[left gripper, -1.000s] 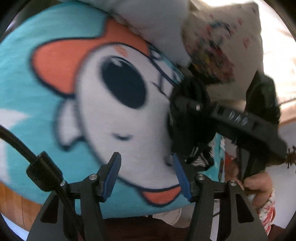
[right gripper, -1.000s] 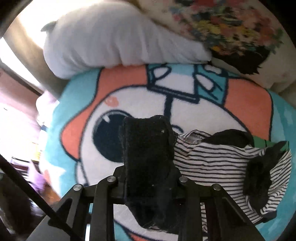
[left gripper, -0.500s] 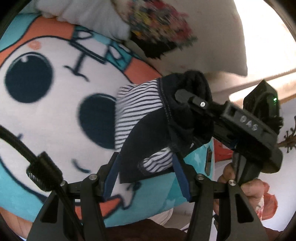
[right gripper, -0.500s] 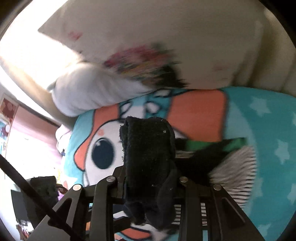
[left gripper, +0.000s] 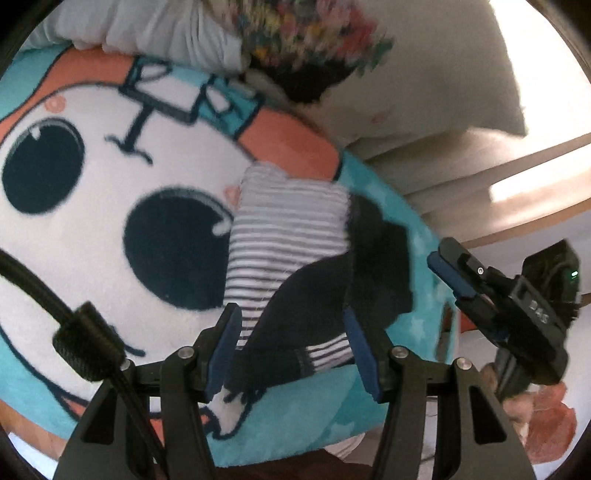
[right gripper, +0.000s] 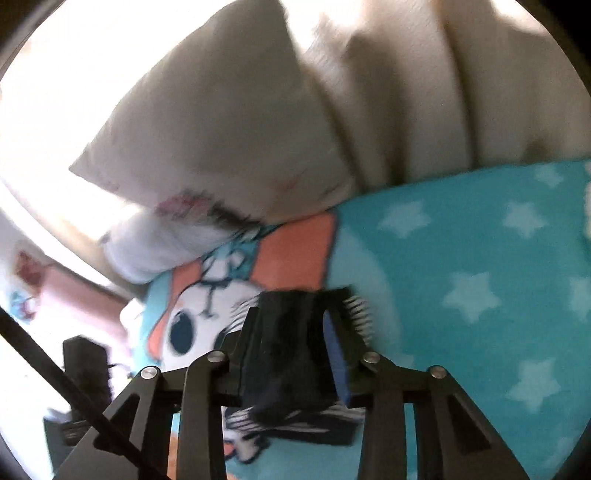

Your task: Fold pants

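Lying on a turquoise cartoon blanket (left gripper: 110, 155), the pants (left gripper: 295, 258) form a folded bundle of black fabric and black-and-white stripes. In the left wrist view the bundle sits over the printed character's white face, just beside one large dark eye, with the striped part farther from the camera and the black part nearer.

Left gripper (left gripper: 293, 347): fingers spread wide, blue pads (left gripper: 229, 343) showing on both inner faces. The near end of the bundle lies between them; contact with either pad cannot be confirmed from this view.

Right gripper (right gripper: 291, 358): fingers parted, one blue pad exposed on the right-hand side. Black fabric sits between them; the frame is blurred, so grip on the cloth cannot be determined. In the left wrist view this same tool (left gripper: 491, 295) appears to the right of the bundle, apart from it, with its blue-padded tips pointing toward the garment.

Surroundings: a cream pillow with a floral print (left gripper: 388, 74) and a white pillow (left gripper: 147, 33) rest against the blanket's far edge. White stars (right gripper: 469, 295) mark the turquoise area in the right wrist view.
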Motion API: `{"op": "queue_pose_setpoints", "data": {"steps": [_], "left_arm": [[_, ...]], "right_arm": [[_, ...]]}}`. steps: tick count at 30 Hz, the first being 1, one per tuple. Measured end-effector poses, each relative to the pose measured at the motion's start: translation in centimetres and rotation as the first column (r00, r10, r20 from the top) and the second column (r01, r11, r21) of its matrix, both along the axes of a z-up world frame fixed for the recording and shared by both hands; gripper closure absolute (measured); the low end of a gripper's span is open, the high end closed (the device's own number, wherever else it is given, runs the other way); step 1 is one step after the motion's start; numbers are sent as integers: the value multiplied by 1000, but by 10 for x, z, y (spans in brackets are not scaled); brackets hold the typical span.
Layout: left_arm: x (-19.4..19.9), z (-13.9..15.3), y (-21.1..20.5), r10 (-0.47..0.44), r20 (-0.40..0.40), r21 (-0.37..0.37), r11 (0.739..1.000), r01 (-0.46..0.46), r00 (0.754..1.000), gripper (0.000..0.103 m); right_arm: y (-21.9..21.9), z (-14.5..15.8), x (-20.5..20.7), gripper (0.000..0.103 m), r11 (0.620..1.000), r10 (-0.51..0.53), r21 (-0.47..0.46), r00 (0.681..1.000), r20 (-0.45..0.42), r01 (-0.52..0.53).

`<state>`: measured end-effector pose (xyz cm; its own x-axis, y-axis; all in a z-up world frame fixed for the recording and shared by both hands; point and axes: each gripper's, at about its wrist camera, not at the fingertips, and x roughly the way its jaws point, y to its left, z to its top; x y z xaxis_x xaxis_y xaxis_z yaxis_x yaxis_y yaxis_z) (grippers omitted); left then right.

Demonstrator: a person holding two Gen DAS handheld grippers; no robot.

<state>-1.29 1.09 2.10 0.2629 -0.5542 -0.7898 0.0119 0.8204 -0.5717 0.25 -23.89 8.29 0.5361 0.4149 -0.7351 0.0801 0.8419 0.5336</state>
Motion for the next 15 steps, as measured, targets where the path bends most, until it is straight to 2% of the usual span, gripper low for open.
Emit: {"op": "queue_pose_setpoints", "data": {"steps": [4,6,8,10,12,13,15], "left_arm": [[3,-32,-13,-10,-73,120,993,18,997,47],[2,-29,-12,-6,-66,122,992,14,998,47],[1,-19,-7,-8,-59,98,995,14,998,47],[1,-10,3,3,-41,48,999,-1,999,47],[6,-7,18,39,-31,-7,999,-40,999,46],[9,-8,24,56,-37,-32,998,-57,998,46],[18,-13,35,89,-55,-87,992,-93,995,46]], "right_arm": [[17,-60,7,66,1000,29,15,989,-148,-27],[16,-83,6,67,1000,25,12,977,-212,-23],[10,-78,4,64,999,20,37,981,-191,-13],[3,-67,2,39,1000,17,29,986,-168,-12],[-6,-56,-3,25,1000,-16,-5,994,-110,15],[-13,-54,-6,22,999,-51,-24,995,-89,49],[-22,-58,-7,22,996,-87,-6,992,-91,87]]}}
